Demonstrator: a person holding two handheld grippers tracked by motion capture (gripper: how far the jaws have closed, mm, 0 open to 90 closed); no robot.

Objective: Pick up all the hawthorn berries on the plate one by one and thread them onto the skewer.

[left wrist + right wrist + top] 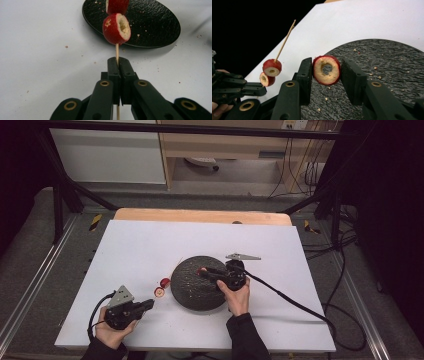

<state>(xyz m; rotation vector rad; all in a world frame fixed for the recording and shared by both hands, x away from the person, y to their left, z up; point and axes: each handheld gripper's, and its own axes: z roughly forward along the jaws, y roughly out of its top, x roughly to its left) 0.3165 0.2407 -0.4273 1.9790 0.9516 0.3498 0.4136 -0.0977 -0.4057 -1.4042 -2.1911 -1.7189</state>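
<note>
I clamp the skewer [117,51] in my left gripper [117,62], steadying it beside the black plate [387,65], while my right gripper [326,72] pinches a cored hawthorn slice [326,70] for threading.

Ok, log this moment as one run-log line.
left gripper: shut on skewer, two fruit pieces threaded | right gripper: shut on fruit ring above black plate
</note>
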